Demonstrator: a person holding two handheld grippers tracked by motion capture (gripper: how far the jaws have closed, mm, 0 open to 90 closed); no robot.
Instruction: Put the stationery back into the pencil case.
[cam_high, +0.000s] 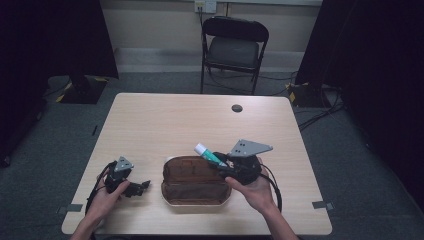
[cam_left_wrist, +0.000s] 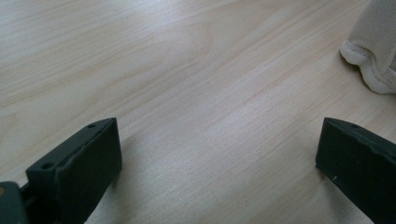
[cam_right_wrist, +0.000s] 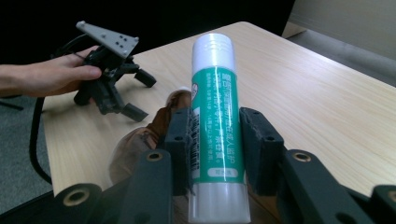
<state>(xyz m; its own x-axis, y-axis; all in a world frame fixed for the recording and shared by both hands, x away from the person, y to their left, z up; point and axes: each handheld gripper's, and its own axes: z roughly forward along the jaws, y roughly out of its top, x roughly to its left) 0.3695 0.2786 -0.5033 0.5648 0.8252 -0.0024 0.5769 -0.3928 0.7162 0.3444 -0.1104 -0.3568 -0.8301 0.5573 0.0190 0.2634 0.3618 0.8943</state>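
Above pouch (cam_high: 194, 180) | right gripper (cam_right_wrist: 215, 140) clamps glue stick (cam_right_wrist: 215, 121) | label unreadable

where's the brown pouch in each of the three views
High view: the brown pouch lies open near the table's front edge, between the two hands.
Left gripper view: only a pale padded corner at the upper right edge, probably its outer side.
Right gripper view: a brown bit low at centre-left, behind the right gripper, which is shut on the glue stick.
Shared landmark: the light wood tabletop.
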